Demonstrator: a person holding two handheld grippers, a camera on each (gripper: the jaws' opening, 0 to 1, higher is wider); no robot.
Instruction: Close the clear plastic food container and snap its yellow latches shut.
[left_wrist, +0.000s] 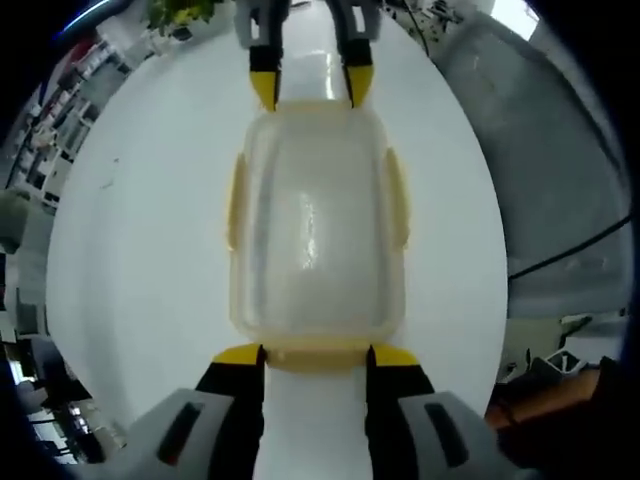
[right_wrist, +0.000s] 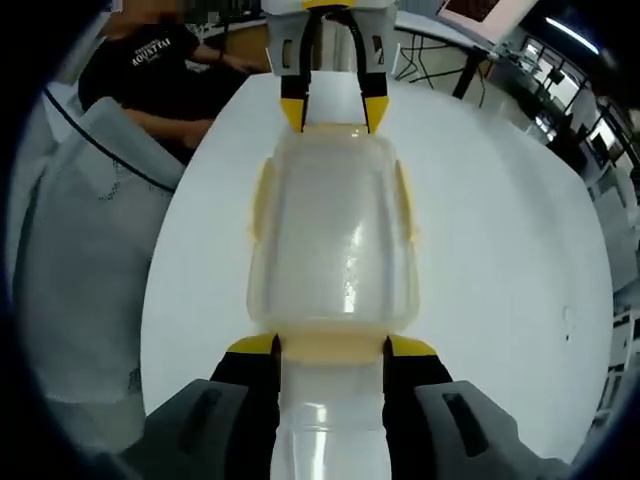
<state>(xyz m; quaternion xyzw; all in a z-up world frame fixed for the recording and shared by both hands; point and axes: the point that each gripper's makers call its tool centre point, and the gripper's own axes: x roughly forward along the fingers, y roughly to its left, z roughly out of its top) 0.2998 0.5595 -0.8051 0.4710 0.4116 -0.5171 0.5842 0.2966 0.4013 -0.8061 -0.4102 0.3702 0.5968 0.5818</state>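
Note:
The clear plastic container (left_wrist: 315, 220) (right_wrist: 335, 240) lies lengthwise on the white table (left_wrist: 130, 250) (right_wrist: 500, 260) with its lid resting on top. Pale yellow latches run along both long sides (left_wrist: 237, 200) (right_wrist: 262, 205) and lie close to the walls. My left gripper (left_wrist: 316, 357) stands open at the near short end, its yellow-tipped jaws flanking the end latch (left_wrist: 316, 352). The right gripper (left_wrist: 310, 90) faces it at the far end. In the right gripper view, my right gripper (right_wrist: 332, 348) is open around the near end latch (right_wrist: 332, 345), opposite the left gripper (right_wrist: 333, 113).
A person in a black shirt (right_wrist: 160, 60) stands beyond the table's far left edge, and a pale grey garment (right_wrist: 80, 250) hangs close at the left. Grey floor (left_wrist: 540, 150) with a dark cable lies past the table's right edge. Desks and clutter ring the room.

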